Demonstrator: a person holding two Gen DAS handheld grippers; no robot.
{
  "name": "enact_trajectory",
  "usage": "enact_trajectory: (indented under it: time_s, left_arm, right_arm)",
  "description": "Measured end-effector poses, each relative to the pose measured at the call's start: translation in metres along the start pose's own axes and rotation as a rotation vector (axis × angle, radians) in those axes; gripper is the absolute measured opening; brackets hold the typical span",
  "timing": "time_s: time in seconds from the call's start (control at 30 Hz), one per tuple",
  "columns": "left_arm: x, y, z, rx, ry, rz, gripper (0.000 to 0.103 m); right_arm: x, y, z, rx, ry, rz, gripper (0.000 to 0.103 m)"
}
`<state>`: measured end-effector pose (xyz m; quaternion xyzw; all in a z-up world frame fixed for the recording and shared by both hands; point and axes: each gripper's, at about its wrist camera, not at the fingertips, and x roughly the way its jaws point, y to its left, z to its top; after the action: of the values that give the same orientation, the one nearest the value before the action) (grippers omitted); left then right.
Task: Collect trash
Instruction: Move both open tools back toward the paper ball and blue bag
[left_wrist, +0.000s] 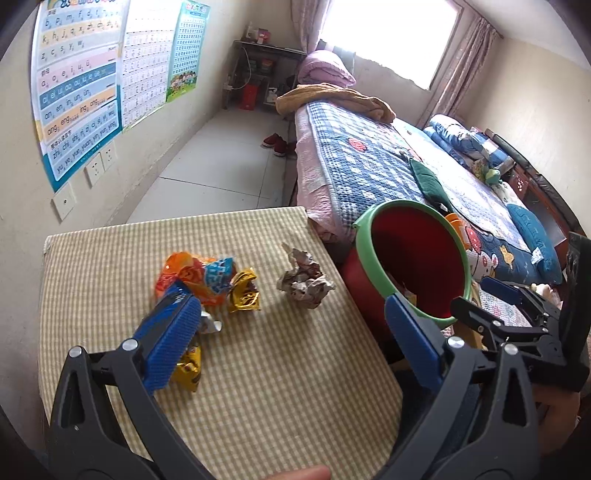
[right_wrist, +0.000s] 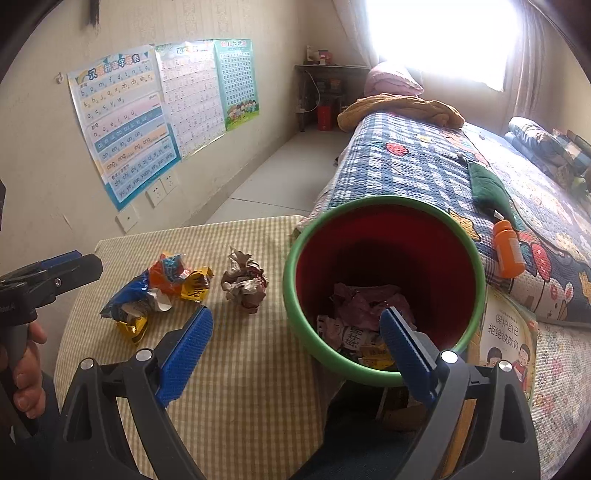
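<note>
A pile of crumpled snack wrappers (left_wrist: 199, 280) (right_wrist: 159, 291) and a crumpled paper ball (left_wrist: 304, 284) (right_wrist: 245, 282) lie on the checked table (left_wrist: 258, 369) (right_wrist: 240, 387). A red bin with a green rim (left_wrist: 364, 243) (right_wrist: 290, 288) stands off the table's right edge, with paper trash (right_wrist: 362, 314) at its bottom. My left gripper (left_wrist: 291, 332) (right_wrist: 83, 260) is open above the table; its left finger overlaps the wrappers and nothing is between the fingers. My right gripper (right_wrist: 295, 343) (left_wrist: 480, 299) is open and empty, with one finger over the bin's mouth.
A bed with a blue checked quilt (left_wrist: 369, 166) (right_wrist: 406, 166) runs along the right behind the bin. An orange bottle (right_wrist: 509, 254) and a picture book (right_wrist: 506, 339) lie on it. Posters and sockets (left_wrist: 99, 166) cover the left wall. Red shoes (left_wrist: 277, 142) sit on the floor.
</note>
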<state>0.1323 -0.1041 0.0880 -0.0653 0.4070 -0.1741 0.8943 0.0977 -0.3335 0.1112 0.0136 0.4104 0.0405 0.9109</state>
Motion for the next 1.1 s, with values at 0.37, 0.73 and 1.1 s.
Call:
enact_trajectory:
  time_s: [0.37,0.73,1.1]
  left_arm:
    - [-0.029,0.07,-0.022,-0.088,-0.013,0.054,0.097]
    - [-0.023,0.113,-0.038,-0.161,0.016,0.085,0.098]
    - [0.014,0.135,-0.05,-0.172,0.097,0.123,0.097]
  right_arm:
    - [0.019,0.073,0.008,-0.087,0.017,0.059,0.089]
    - [0.054,0.109,0.008,-0.147,0.07,0.084,0.089]
    - [0.097,0.115,0.009,-0.145,0.126,0.118,0.089]
